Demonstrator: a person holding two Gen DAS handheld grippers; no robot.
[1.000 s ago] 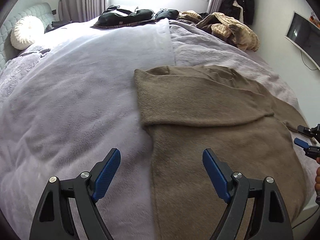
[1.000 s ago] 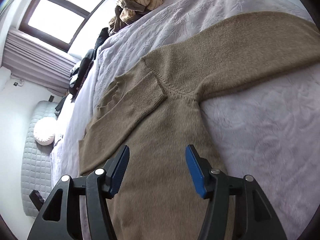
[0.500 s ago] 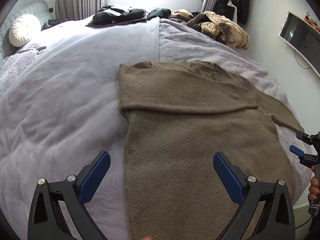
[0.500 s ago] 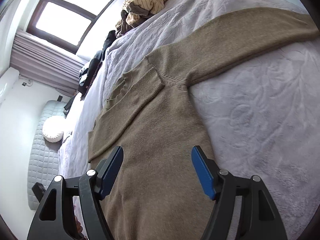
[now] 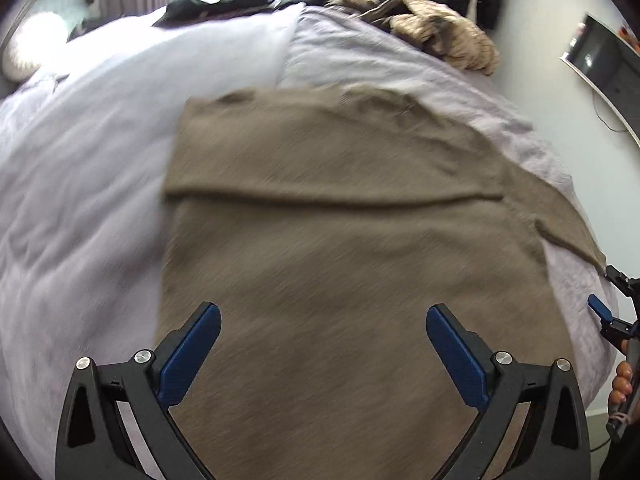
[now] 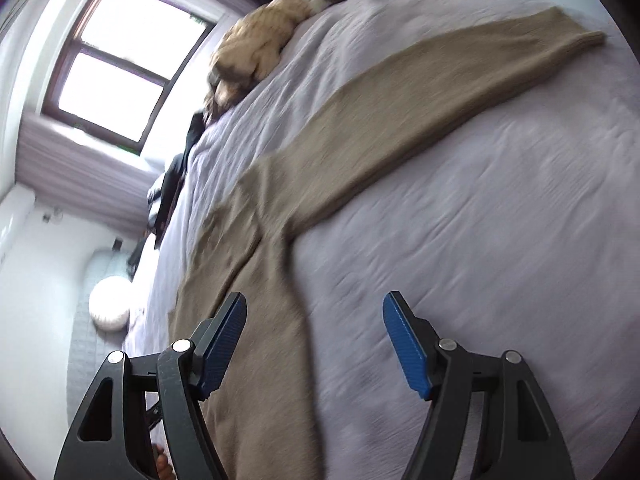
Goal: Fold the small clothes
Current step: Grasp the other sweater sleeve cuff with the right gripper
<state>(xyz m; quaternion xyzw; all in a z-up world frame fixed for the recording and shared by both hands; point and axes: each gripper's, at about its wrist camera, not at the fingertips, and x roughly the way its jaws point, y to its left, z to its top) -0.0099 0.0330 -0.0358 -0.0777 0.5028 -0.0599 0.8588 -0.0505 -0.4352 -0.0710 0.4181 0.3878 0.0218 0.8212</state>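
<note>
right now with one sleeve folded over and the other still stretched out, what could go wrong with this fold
1. The unfolded sleeve runs far across the bed; pinching only its cuff may let the middle sag and fold crooked.
2. The sleeve already folded across the brown sweater lies loose; dragging the body could slide it off.
3. Both claws, left and right, are open, and either could snag the bedcover too.

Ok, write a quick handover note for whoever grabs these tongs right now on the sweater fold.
Left tongs: open, empty, over the lower body of the brown sweater.
Right tongs: open, empty, at the sweater's side edge, below the armpit.
Sweater lies flat on the lilac bedspread.
Done: one sleeve is folded across the chest.
Left: the other sleeve lies stretched out on the bed; fold it in, then probably fold the body up.
Unfolded clothes wait at the far end of the bed.
</note>
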